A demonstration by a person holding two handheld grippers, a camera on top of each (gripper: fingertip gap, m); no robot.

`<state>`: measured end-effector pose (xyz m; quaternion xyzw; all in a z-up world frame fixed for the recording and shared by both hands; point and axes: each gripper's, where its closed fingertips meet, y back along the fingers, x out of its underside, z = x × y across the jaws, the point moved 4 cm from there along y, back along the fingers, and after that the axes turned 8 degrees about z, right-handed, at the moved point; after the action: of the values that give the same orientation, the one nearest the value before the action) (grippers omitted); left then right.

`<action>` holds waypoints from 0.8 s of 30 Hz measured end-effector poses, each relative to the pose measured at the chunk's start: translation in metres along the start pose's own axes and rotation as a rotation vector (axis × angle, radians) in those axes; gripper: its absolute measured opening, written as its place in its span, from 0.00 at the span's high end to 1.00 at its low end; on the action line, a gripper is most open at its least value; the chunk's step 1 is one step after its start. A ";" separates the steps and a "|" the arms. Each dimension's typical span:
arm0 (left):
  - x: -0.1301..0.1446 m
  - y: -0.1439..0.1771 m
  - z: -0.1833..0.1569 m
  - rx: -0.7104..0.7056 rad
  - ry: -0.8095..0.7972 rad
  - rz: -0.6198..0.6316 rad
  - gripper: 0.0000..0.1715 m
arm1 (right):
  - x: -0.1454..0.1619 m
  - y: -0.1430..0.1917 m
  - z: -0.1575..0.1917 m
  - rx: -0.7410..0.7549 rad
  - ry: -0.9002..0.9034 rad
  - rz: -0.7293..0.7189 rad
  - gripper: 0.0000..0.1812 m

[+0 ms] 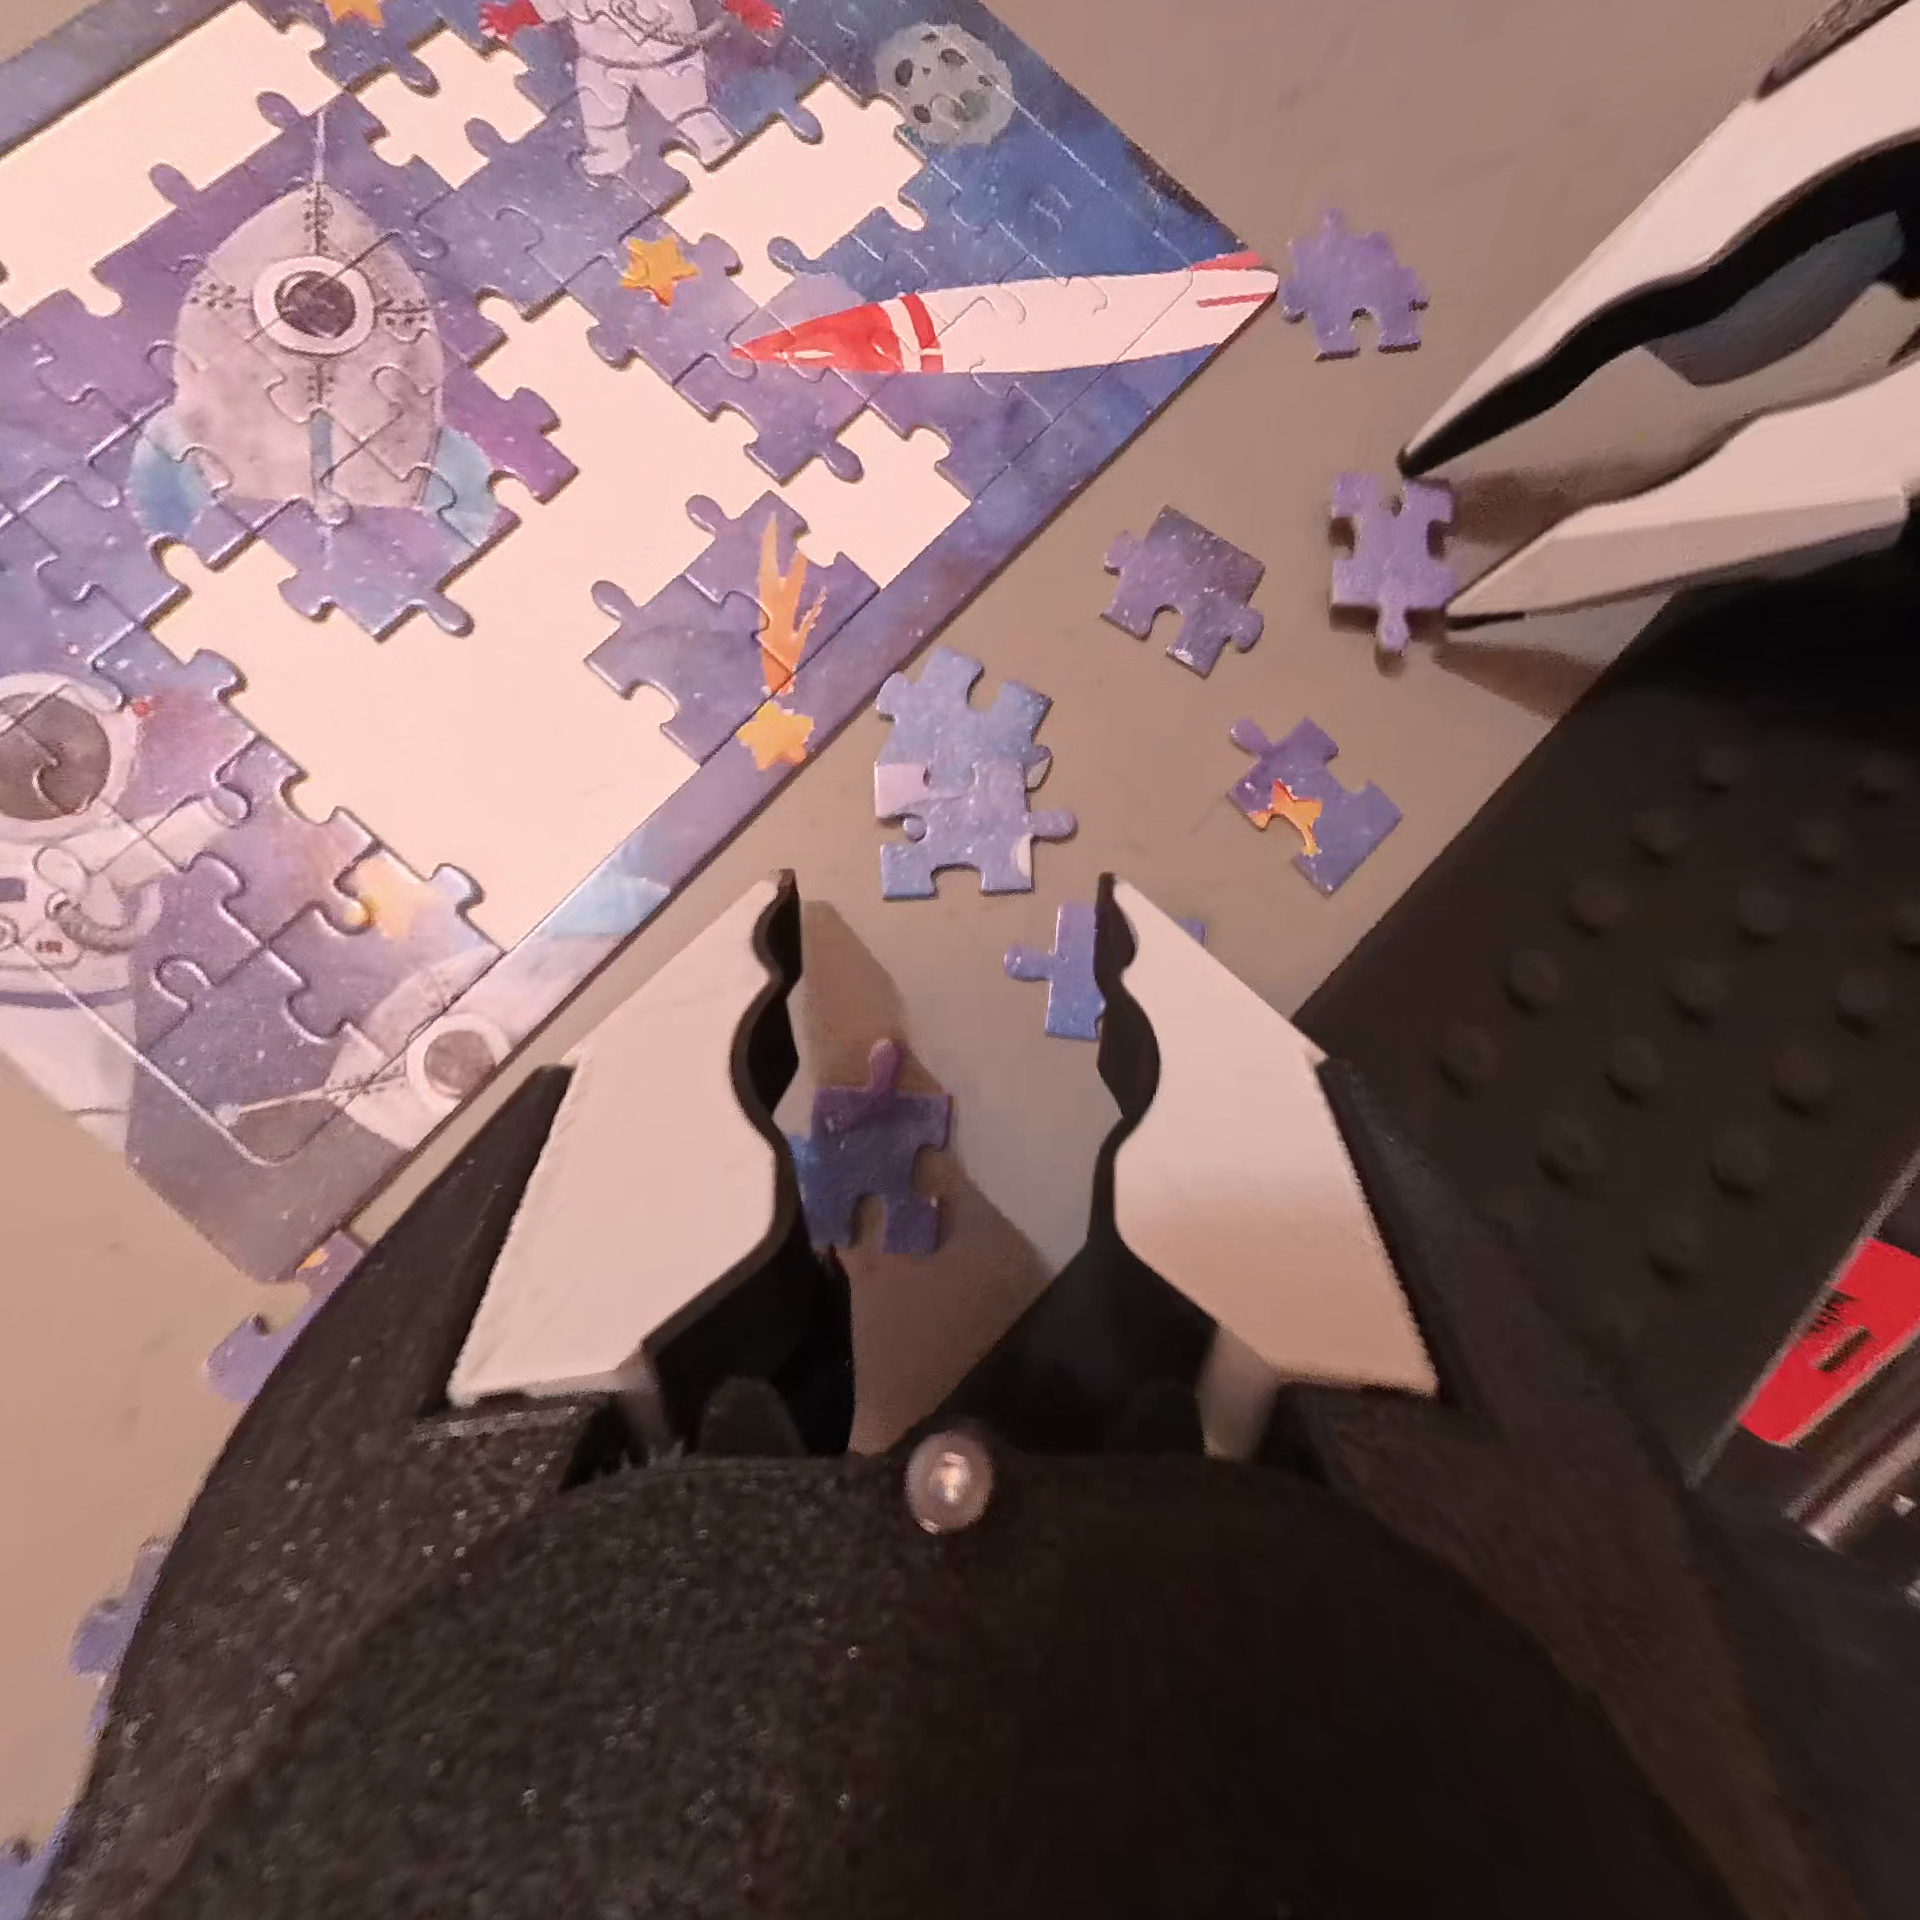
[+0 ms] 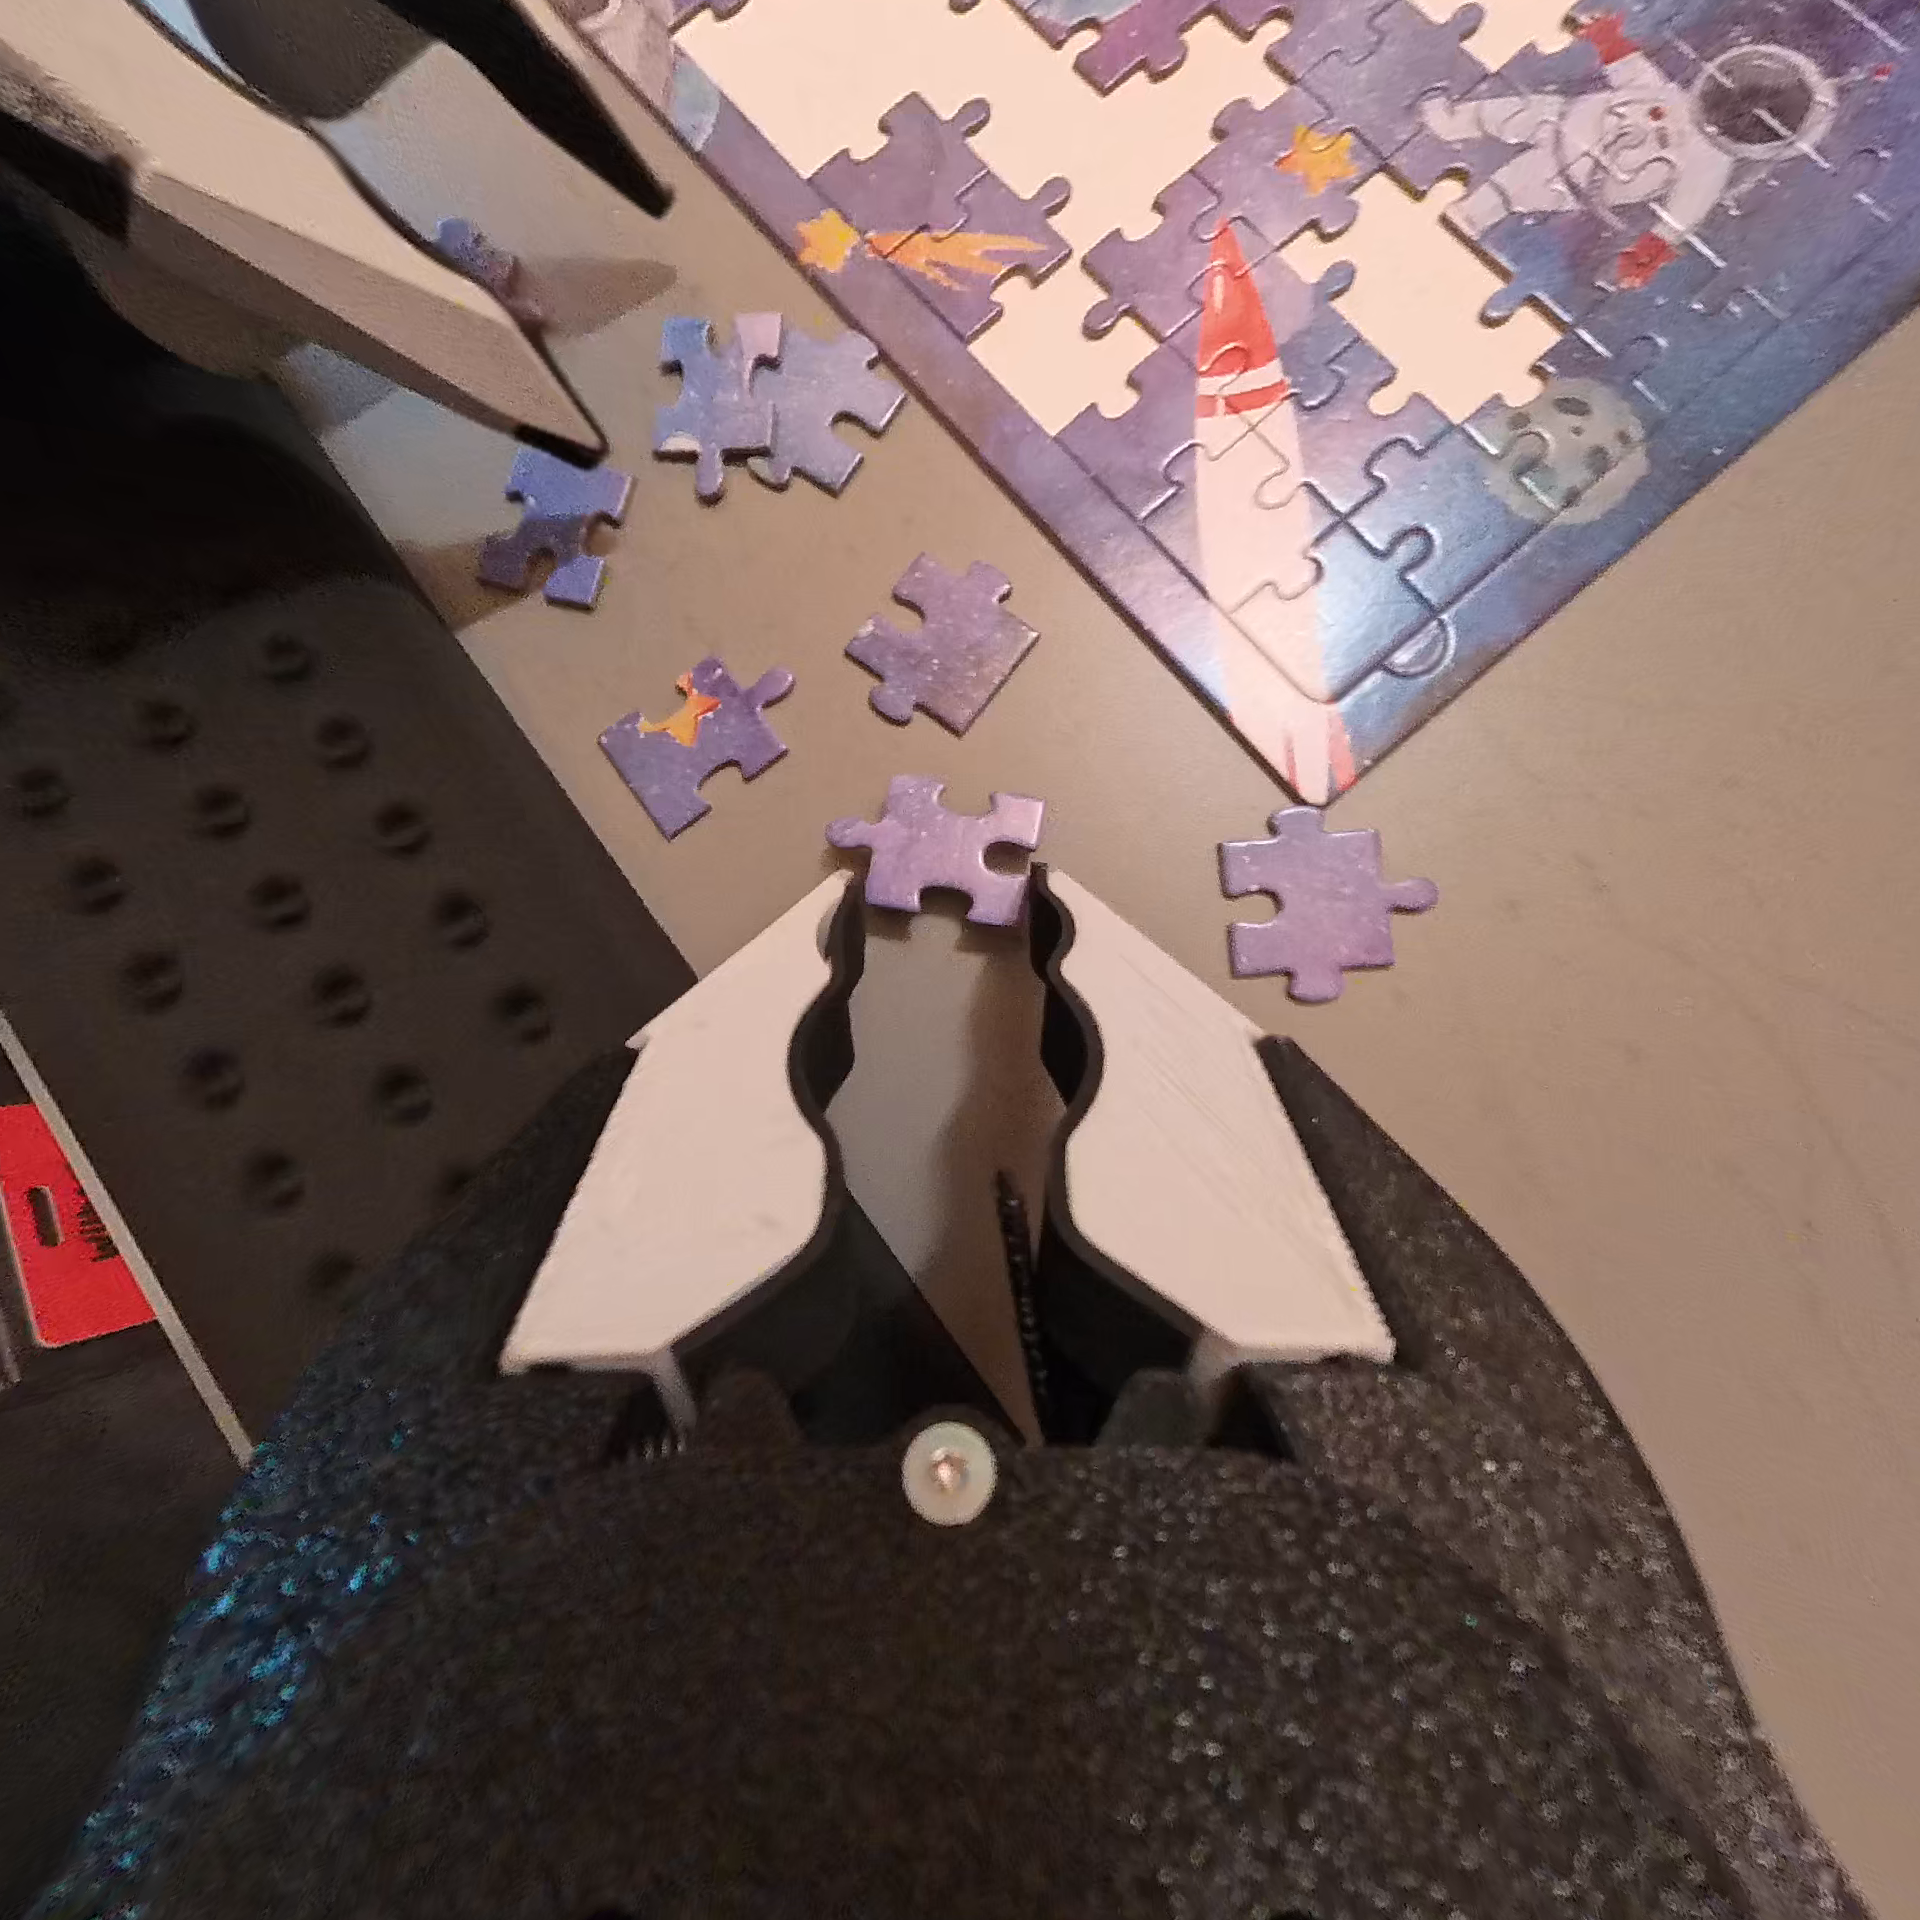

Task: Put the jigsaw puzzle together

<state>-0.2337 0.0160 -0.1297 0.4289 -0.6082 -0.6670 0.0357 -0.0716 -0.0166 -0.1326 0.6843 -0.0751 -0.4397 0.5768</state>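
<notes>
- Right tool (image 2: pixel 940 883) pinching a purple jigsaw piece (image 2: pixel 940 847) at its tips, low over the tan desk (image 2: pixel 1610 1143)
- Left tool (image 1: pixel 945 894) spread wide, holding nothing, above loose pieces (image 1: pixel 961 774)
- Half-built space puzzle (image 1: pixel 468 468) lying flat on desk, white gaps showing
- Red label (image 2: pixel 62 1226) at edge, writing too blurred to read
</notes>
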 end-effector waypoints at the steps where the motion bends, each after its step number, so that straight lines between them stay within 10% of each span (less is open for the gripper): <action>1: 0.000 -0.003 0.000 -0.023 -0.009 0.006 0.69 | 0.001 -0.003 0.001 -0.003 0.008 0.006 0.83; 14: -0.003 -0.012 -0.003 -0.086 -0.061 0.072 0.82 | -0.019 0.028 -0.009 -0.056 -0.014 -0.247 0.82; 24: 0.013 0.013 0.025 -0.162 0.032 0.114 0.82 | -0.017 0.011 -0.010 -0.031 0.044 -0.153 0.83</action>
<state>-0.2635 0.0247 -0.1286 0.3997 -0.5749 -0.7041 0.1180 -0.0710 -0.0028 -0.1153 0.6887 -0.0031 -0.4685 0.5534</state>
